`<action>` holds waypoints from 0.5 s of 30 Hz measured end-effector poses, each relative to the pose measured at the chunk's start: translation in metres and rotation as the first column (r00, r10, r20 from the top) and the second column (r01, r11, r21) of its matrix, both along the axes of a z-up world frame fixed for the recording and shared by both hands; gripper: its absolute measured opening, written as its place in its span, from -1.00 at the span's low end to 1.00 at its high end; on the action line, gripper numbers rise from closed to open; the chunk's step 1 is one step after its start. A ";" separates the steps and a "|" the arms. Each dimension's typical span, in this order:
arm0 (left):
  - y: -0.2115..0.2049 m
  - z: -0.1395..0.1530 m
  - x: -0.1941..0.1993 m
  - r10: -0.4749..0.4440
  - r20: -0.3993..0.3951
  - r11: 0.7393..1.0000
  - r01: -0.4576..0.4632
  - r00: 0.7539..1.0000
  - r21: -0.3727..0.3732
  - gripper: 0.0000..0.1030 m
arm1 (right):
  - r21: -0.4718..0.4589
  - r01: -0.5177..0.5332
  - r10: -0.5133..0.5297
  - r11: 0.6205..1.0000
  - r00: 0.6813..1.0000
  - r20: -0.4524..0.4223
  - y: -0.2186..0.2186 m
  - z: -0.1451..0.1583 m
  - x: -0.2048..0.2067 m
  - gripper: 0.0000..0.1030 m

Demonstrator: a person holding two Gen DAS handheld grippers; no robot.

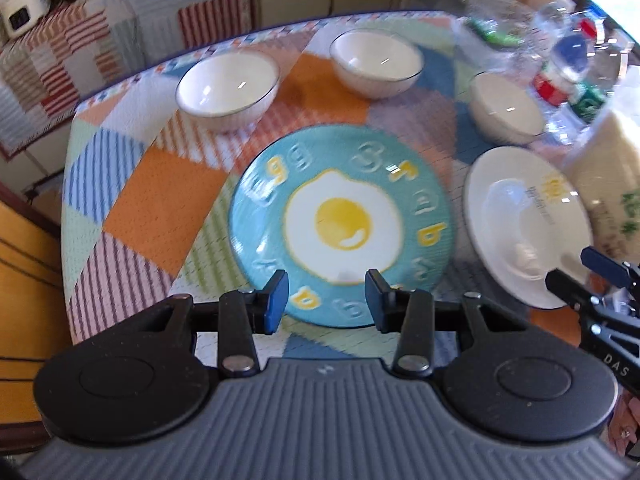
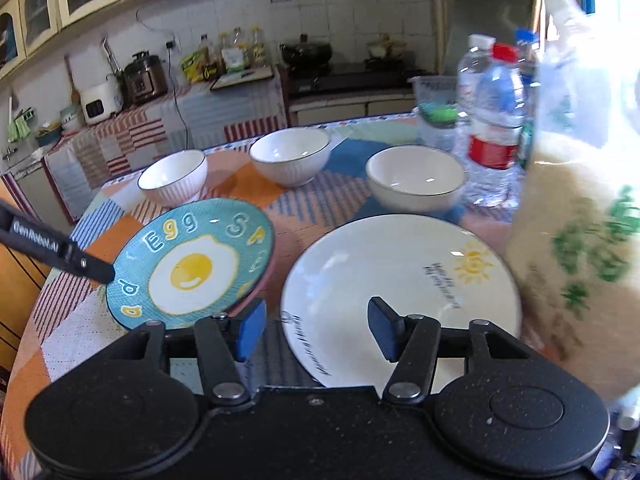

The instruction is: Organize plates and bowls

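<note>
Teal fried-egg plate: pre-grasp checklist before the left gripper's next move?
1. Left gripper open: ok, jaws wide apart at the near rim of the teal fried-egg plate.
2. Rim gripped: not ok, neither pad is closed on it.
3. Teal plate lying flat on the patchwork tablecloth: cannot tell; it looks tilted in the right wrist view.
4. Right gripper open: ok, it hovers over the near rim of the white sun-print plate.
5. Three white ceramic bowls out of the way: ok, they stand apart behind both plates.
</note>
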State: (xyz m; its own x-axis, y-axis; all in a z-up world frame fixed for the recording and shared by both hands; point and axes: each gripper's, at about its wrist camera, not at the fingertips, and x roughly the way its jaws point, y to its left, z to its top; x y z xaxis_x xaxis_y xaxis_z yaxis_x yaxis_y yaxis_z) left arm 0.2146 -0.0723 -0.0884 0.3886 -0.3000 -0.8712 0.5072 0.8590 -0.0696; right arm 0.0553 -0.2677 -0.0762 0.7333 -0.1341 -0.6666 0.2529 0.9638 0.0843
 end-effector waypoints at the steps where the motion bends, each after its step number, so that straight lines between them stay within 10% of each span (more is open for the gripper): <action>1: -0.005 0.006 -0.005 -0.022 0.015 1.000 0.022 1.000 -0.011 -0.20 | -0.019 -0.001 0.001 1.000 1.000 0.010 -0.003 0.004 -0.009 0.24; 10: -0.067 0.013 -0.046 -0.193 0.068 0.979 0.197 0.979 -0.060 0.10 | -0.178 0.015 0.000 0.984 0.997 0.083 -0.020 0.021 -0.052 0.84; 15: -0.088 -0.008 -0.061 -0.170 0.018 0.981 0.171 0.985 -0.097 0.17 | -0.028 0.173 -0.172 0.985 0.984 0.046 -0.049 0.005 -0.049 0.82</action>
